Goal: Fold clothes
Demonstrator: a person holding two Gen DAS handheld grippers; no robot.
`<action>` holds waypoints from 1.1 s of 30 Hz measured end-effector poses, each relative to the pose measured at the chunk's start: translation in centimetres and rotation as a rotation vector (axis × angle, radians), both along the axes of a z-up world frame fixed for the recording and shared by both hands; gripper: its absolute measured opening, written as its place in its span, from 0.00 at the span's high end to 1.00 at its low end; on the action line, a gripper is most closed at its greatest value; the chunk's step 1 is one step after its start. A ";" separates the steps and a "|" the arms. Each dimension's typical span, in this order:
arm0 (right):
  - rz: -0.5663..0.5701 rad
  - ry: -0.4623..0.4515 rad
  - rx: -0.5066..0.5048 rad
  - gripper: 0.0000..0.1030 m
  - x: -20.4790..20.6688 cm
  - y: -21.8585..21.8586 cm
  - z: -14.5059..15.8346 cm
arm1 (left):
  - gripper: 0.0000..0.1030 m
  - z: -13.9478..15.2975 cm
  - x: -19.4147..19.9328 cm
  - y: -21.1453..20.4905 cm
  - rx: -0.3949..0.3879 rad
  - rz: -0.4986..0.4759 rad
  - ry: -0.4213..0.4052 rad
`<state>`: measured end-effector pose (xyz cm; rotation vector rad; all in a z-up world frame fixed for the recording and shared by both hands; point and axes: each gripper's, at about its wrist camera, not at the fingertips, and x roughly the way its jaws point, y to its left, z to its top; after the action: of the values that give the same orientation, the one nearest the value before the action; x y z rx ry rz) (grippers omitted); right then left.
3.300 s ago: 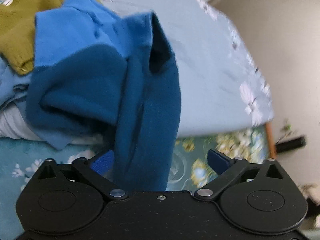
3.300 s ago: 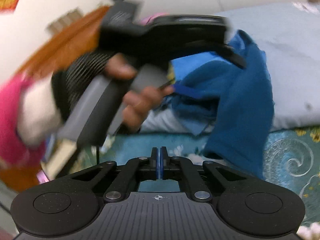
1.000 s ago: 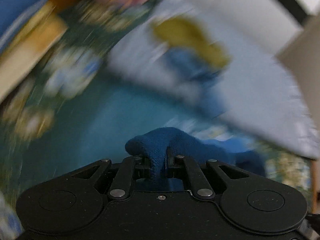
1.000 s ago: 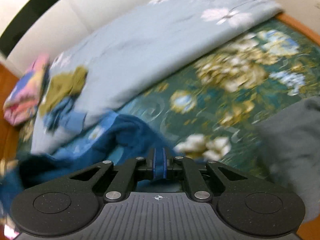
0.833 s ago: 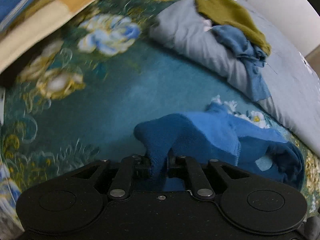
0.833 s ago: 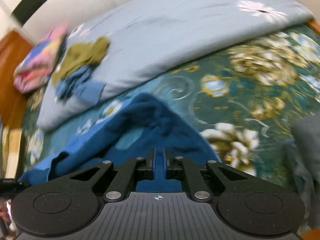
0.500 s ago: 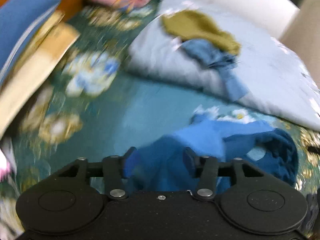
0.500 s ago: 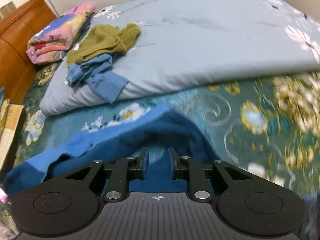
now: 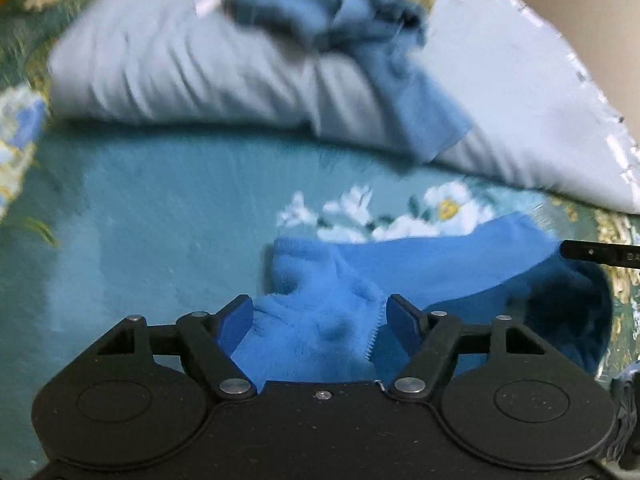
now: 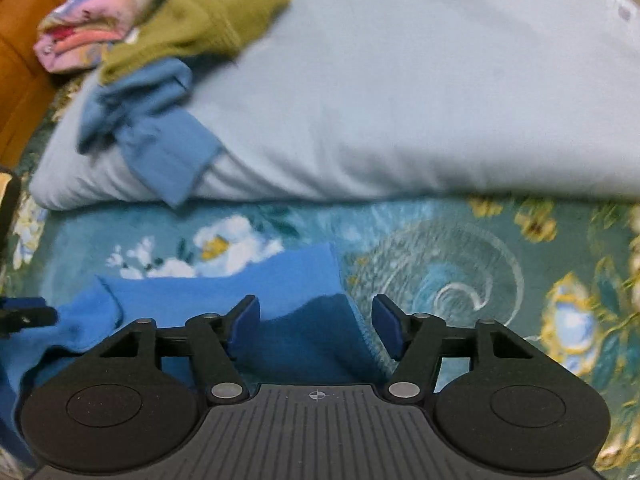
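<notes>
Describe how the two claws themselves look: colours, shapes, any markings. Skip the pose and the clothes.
The left claw has a smooth matte black body with two round discs, black linkage bars on silver rivets, and dark blue pads on its fingertips. The right claw has the same build, but its centre plate is grey and ribbed, with a small crosshair mark. No cables, sleeves or hands show.

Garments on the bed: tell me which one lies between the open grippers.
The bright blue fleece, flat on the floral bedspread; the olive sweater and paler blue garment sit farther back on the quilt.
</notes>
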<state>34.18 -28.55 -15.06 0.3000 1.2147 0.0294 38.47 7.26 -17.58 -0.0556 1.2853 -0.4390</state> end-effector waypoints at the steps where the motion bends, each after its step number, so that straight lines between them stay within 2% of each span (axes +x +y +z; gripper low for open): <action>1: -0.009 0.013 0.014 0.43 0.2 -0.2 -0.7 | 0.31 -0.7 0.2 -0.2 0.004 0.007 0.018; 5: -0.009 0.039 0.102 0.42 0.2 -0.9 -3.0 | 0.23 -2.4 0.4 -0.2 0.003 0.050 0.043; 8: -0.041 0.043 0.169 0.43 0.4 -1.4 -4.1 | 0.21 -2.9 0.2 0.1 -0.020 0.076 0.056; 10: -0.055 0.047 0.199 0.49 0.6 -1.6 -4.7 | 0.24 -2.9 0.1 0.1 -0.024 0.079 0.044; 13: -0.063 0.022 0.228 0.69 0.3 -1.5 -4.5 | 0.66 -2.1 -0.3 0.4 -0.012 0.089 -0.002; 14: -0.063 0.008 0.232 0.79 0.1 -1.5 -4.2 | 0.93 -1.7 -0.5 0.8 -0.025 0.115 -0.007; 15: -0.064 -0.014 0.243 0.89 -0.5 -1.5 -3.6 | 1.00 -1.4 -0.6 1.2 -0.038 0.141 -0.011; 19: -0.053 -0.115 0.281 0.90 -2.7 -1.4 -0.5 | 1.00 0.9 -1.8 2.0 -0.138 0.188 -0.055; 20: -0.046 -0.145 0.288 0.90 -3.3 -1.4 0.5 | 1.00 1.5 -1.9 1.7 -0.146 0.176 -0.080; 23: -0.002 -0.252 0.227 0.91 -3.2 -1.3 4.0 | 1.00 3.3 -1.4 0.8 -0.167 0.150 -0.153; 26: 0.015 -0.335 0.188 0.91 -0.9 -1.9 6.8 | 1.00 3.8 0.2 -0.3 -0.133 0.100 -0.192; 28: 0.037 -0.343 0.157 0.91 0.9 -1.9 7.7 | 0.82 3.3 0.8 -1.2 -0.100 0.065 -0.175; 29: 0.048 -0.346 0.148 0.91 1.3 -1.7 7.9 | 0.58 3.0 1.0 -1.6 -0.093 0.045 -0.161; 30: 0.047 -0.352 0.150 0.91 1.1 -1.6 8.1 | 0.48 2.3 1.1 -1.8 -0.098 0.018 -0.139; 33: 0.043 -0.371 0.158 0.91 0.6 -1.3 8.7 | 0.47 0.1 1.2 -2.8 -0.044 -0.069 -0.074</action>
<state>34.73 -29.84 -6.37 0.3875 0.8508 0.2105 39.69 4.42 -17.44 -0.0319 1.2071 -0.5236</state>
